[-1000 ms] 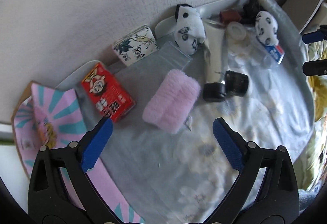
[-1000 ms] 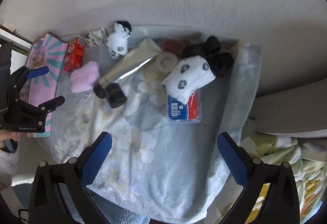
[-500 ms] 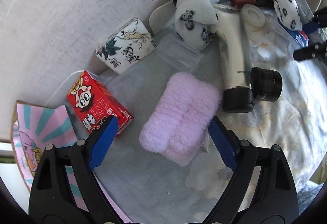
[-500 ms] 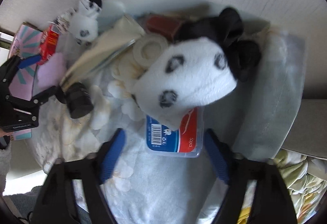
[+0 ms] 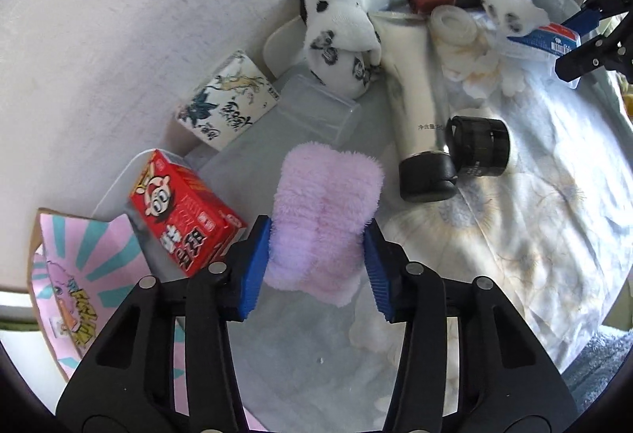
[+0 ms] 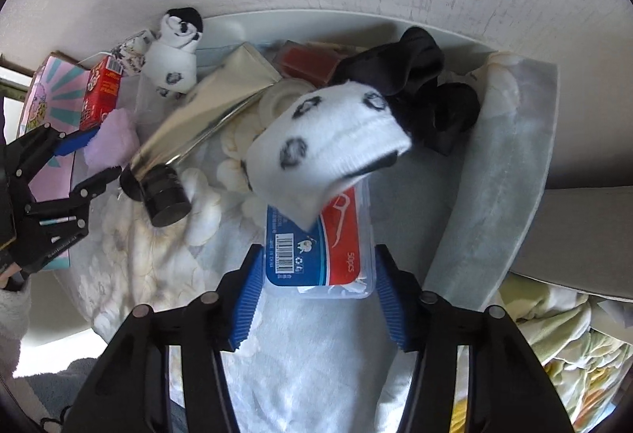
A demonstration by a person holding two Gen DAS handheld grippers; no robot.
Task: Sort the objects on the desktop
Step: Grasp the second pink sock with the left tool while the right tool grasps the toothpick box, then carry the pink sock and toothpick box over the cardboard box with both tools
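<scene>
The left tongs (image 5: 316,267) point steeply down over the worktop (image 5: 534,235), which is covered by a pale flowered cloth. Their jaws are closing, with a fluffy pink cloth (image 5: 324,211) between them; both blue pads (image 5: 257,267) lie against its sides and the pile bulges slightly between them, so they have it in a narrow grip. The pink cloth lies on the worktop, just beside a red carton (image 5: 182,211) on one side and the black cap of a silver tube (image 5: 415,97) on the other. A black jar (image 5: 478,146) touches that cap.

The right tongs (image 6: 316,290) point straight down, and their jaws are closing too. Between them sits a clear plastic box with a blue and red label (image 6: 320,243). One pad lies right at the box's blue side; a thin gap shows at the other pad, so the box is framed by the jaws rather than pressed. The tongs are about half open. A spotted white sock (image 6: 328,152) lies over the far end of the box, touching a black sock (image 6: 419,77) behind it.

Another rolled spotted sock (image 5: 340,45) and a small printed box (image 5: 229,104) sit near the wall.
</scene>
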